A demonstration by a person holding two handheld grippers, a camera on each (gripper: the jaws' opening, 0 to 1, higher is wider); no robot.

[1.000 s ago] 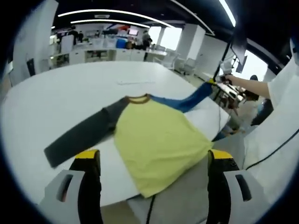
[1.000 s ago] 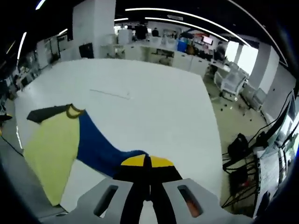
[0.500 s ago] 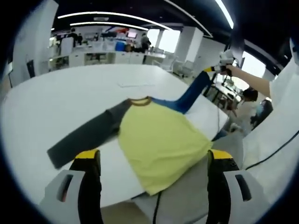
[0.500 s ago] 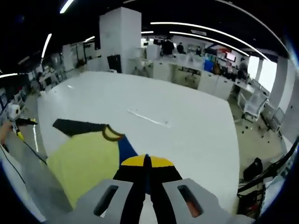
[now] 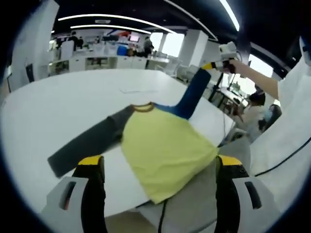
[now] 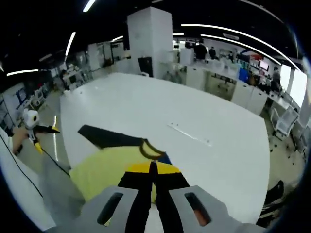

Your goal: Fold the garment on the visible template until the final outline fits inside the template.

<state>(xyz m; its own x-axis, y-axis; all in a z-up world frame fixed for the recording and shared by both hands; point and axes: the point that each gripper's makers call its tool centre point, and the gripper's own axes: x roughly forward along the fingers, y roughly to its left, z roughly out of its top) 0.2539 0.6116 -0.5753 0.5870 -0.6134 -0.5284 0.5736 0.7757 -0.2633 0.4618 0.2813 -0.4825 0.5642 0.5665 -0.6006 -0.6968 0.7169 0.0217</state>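
— Where is the garment lying?
— The shirt (image 5: 163, 148) is lying on the white table (image 5: 63, 102), yellow body at about 6 o'clock in the left gripper view, grey sleeve (image 5: 90, 143) trailing toward 8 o'clock.
— And the blue sleeve (image 5: 193, 94)?
— It is rising off the table toward 1 o'clock, where the right gripper (image 5: 214, 65) is pinching its cuff, jaws pressed together in the right gripper view.
— The left gripper (image 5: 160, 167)?
— It is hovering near the table edge, jaws spread wide, grasping nothing.
— Any template?
— A faint line (image 6: 189, 135) is showing on the table beyond the collar.
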